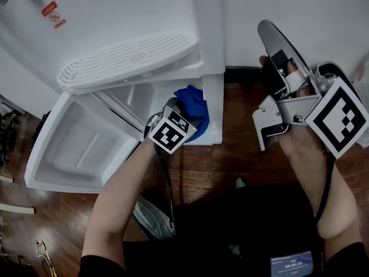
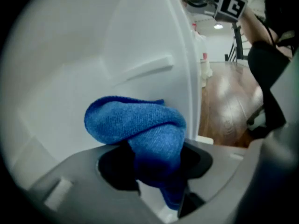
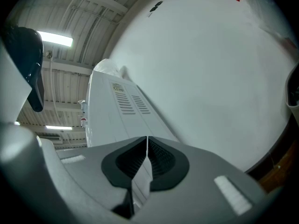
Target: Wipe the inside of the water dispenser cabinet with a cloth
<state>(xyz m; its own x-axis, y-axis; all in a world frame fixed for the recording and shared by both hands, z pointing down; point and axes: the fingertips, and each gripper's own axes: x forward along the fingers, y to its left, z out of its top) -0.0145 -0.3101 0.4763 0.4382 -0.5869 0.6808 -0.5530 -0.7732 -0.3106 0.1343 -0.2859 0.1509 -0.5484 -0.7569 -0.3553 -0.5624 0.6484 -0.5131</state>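
Note:
A blue cloth (image 1: 190, 101) is bunched at the mouth of the white water dispenser's low cabinet (image 1: 212, 105), below the drip tray (image 1: 127, 59). My left gripper (image 1: 180, 120) reaches down into that opening and is shut on the cloth. In the left gripper view the cloth (image 2: 142, 125) bulges out between the jaws of the left gripper (image 2: 156, 171) and lies against the cabinet's white inner wall (image 2: 93, 55). My right gripper (image 1: 271, 36) is held up at the right, away from the cabinet. In its own view the right gripper (image 3: 146, 160) is shut and holds nothing.
The cabinet door (image 1: 81, 149) hangs open to the lower left, its inner side up. Dark wood floor (image 1: 230, 154) lies in front of the dispenser. A white wall (image 1: 288, 16) stands behind. A small screen (image 1: 292, 264) shows at the bottom edge.

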